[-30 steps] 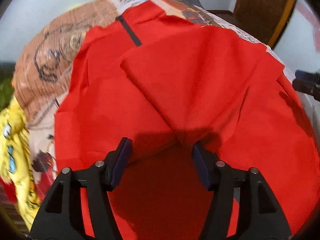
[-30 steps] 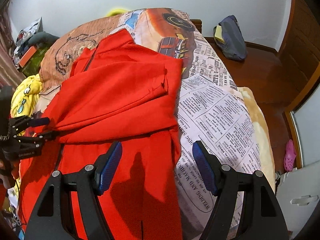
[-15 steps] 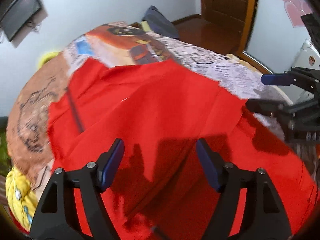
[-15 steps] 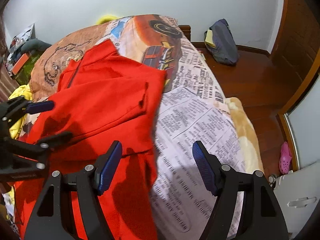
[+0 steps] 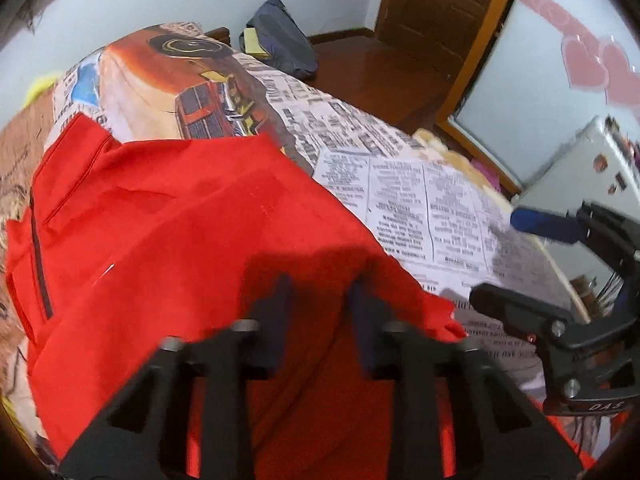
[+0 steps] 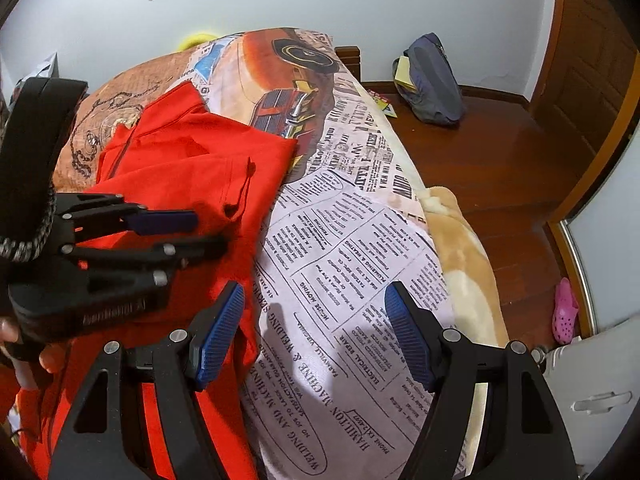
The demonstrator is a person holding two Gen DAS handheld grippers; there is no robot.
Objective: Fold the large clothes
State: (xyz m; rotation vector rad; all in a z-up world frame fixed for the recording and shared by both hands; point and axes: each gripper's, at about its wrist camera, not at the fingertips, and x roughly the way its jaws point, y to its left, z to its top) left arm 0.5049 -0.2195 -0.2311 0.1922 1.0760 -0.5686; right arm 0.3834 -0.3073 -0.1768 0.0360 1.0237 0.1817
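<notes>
A soft, light red garment lies on the bed; both hand-held grippers, left and right, hover apart, its limp edge the likeliest hold.

A newspaper-print bedspread covers the bed; a grey backpack at one o'clock, a pink clog at three.

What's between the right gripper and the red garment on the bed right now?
Nothing visible. The open right gripper hovers over the newsprint bedspread, its left finger already over the red garment edge. The left gripper is beside it, not in its path.
</notes>
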